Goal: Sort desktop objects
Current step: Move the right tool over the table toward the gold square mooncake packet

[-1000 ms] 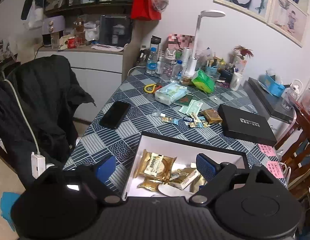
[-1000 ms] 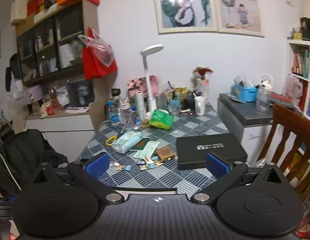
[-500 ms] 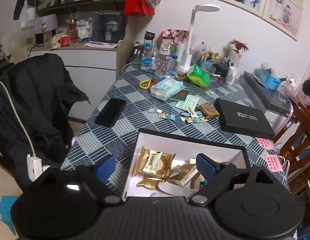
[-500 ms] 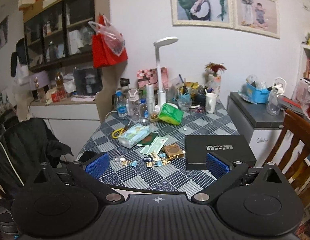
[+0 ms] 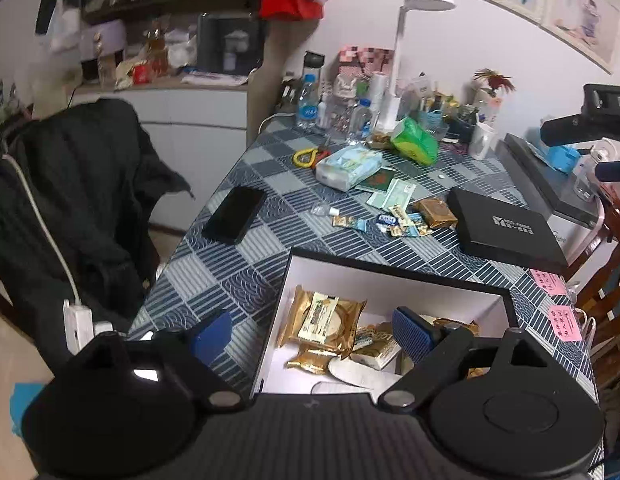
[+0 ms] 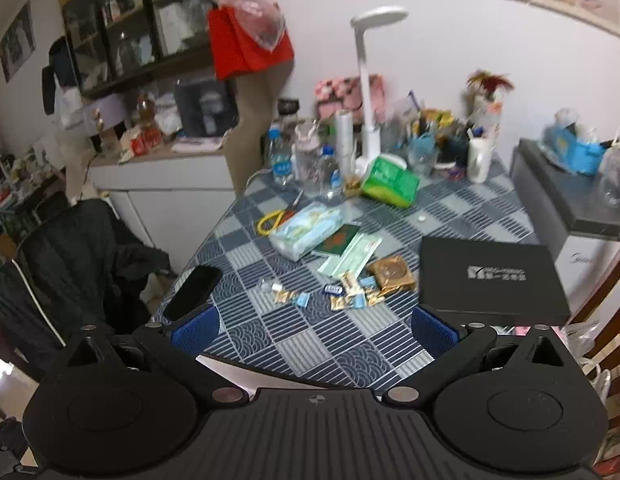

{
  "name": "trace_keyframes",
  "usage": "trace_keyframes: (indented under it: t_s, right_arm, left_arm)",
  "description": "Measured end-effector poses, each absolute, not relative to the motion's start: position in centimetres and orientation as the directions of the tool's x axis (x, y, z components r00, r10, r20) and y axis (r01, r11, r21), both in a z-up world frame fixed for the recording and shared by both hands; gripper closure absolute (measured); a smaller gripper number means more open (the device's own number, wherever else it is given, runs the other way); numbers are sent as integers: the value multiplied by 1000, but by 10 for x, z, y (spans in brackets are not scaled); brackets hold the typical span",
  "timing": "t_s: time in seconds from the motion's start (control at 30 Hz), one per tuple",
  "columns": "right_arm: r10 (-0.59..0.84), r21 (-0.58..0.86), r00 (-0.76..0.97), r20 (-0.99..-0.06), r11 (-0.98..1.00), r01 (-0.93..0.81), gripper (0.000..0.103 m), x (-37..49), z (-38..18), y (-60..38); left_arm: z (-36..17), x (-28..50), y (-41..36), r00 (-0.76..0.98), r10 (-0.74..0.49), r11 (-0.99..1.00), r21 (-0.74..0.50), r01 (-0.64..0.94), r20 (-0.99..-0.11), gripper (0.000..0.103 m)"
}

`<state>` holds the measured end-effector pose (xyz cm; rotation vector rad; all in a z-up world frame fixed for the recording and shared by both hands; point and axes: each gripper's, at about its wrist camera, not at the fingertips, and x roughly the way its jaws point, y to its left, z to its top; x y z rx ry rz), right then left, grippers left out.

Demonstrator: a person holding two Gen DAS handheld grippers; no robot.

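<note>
Left wrist view: left claw hangs wide apart and empty over the near-left corner of the open white box, which holds gold snack packets. Right wrist view: right claw also spread, empty, above the checked table. Loose candy wrappers lie ahead of it, well apart, beside the black lid. They look light, crinkly and slippery, so I'd pinch one by its twisted edge.
</note>
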<state>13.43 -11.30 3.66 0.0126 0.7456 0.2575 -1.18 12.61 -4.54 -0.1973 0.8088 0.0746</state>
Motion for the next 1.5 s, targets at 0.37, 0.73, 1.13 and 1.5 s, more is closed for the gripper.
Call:
trace_keyframes:
  t_s: [0.37, 0.73, 1.13, 1.5]
  right_arm:
    - [206, 48, 667, -716, 967, -248, 0, 172, 14, -106]
    - [157, 35, 617, -772, 978, -204, 0, 236, -14, -108]
    - [165, 83, 545, -822, 981, -173, 0, 294, -46, -104]
    - [168, 86, 500, -849, 979, -183, 0, 328, -69, -93]
  left_arm:
    - [-50, -7, 117, 680, 3, 976, -145, -161, -733, 0]
    - [-51, -2, 106, 681, 9, 986, -107, -127, -732, 0]
    - [-62, 17, 98, 658, 20, 993, -63, -103, -752, 0]
    - [-74, 40, 95, 620, 14, 994, -58, -96, -784, 0]
